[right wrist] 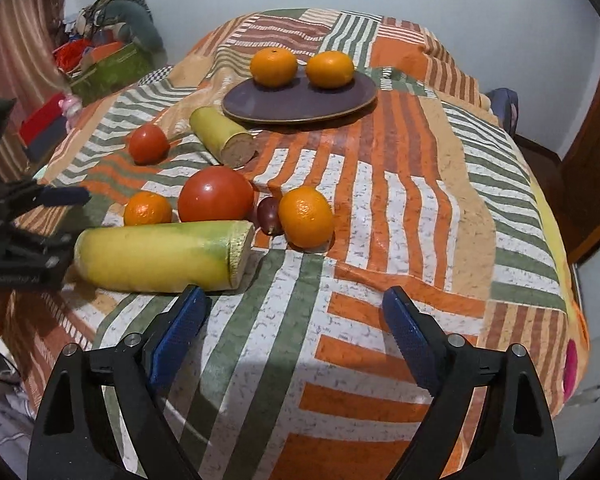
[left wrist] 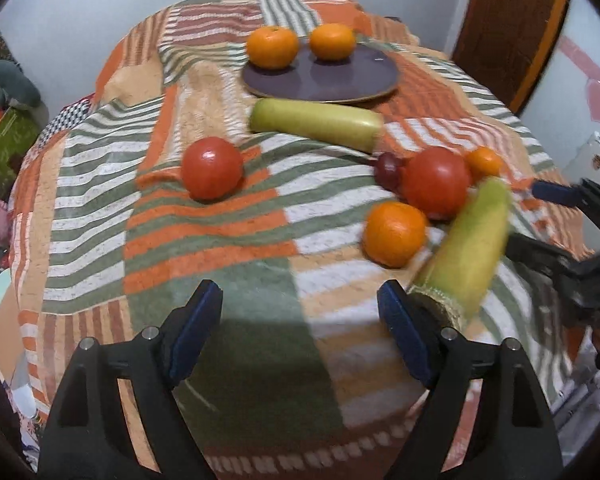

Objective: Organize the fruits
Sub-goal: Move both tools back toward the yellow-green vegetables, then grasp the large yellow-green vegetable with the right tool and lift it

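Both grippers empty over the striped patchwork cloth [right wrist: 380,216], fruit ahead.

The left gripper [left wrist: 300,312] and right gripper [right wrist: 296,312] stand with jaws apart, holding nothing. Nearest lies the yellow-green corn-like cylinder [right wrist: 156,256]; just behind it a big red tomato [right wrist: 215,195] and loose oranges [right wrist: 306,217]. Farthest, the dark round plate [right wrist: 300,106] carries two oranges. I'd centre one loose orange between the pads before closing.
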The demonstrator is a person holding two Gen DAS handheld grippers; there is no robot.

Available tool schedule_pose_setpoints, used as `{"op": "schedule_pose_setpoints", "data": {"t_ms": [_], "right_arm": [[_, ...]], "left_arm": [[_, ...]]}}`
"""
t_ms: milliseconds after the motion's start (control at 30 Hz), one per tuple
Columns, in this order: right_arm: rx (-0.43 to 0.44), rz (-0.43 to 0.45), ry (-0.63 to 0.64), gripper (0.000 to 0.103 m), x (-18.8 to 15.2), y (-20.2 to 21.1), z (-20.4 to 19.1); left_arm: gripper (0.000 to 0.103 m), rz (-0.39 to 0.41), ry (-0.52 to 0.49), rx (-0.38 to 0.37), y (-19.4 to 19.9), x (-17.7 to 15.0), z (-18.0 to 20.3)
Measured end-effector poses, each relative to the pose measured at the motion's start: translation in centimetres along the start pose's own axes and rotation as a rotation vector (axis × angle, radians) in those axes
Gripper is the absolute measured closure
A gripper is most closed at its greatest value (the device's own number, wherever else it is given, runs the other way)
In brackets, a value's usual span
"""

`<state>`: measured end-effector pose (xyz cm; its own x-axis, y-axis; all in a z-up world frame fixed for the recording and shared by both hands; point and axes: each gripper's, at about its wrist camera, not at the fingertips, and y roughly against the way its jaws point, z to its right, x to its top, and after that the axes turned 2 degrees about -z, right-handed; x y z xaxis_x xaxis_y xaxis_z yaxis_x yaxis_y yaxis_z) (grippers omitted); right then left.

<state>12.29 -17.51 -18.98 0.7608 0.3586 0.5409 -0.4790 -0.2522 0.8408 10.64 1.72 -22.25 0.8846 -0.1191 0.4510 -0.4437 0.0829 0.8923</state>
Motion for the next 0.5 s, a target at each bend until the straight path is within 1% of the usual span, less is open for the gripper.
{"op": "schedule_pose_setpoints", "data": {"t_ms": [133,233,333,433,500], "right_arm": [[-0.039,0.010,0.012,0.014,0.2,0.3,0.1],[-0.051,0.016,-0.004,0.014,0.3,0.6,0.8],[-0.040,0.028,-0.019,0.014,0.6,1.2,1.2],[-0.032,0.056,-0.029,0.014,1.1,2.5,1.4],[-0.014,0.070,-0.034,0.014,1.4,3.3,1.3]], "left_arm": [[0.021,0.023,-0.057,0.000,1.0,-0.1,1.9],[0.021,0.034,-0.091,-0.037,1.6,0.0,3.4],[0.020,0.046,-0.126,-0.058,1.7,0.5,4.9],[0.020,0.058,-0.130,-0.064,1.5,1.0,5.7],[0.020,0.063,-0.120,-0.081,1.4,1.3,5.9]]}}
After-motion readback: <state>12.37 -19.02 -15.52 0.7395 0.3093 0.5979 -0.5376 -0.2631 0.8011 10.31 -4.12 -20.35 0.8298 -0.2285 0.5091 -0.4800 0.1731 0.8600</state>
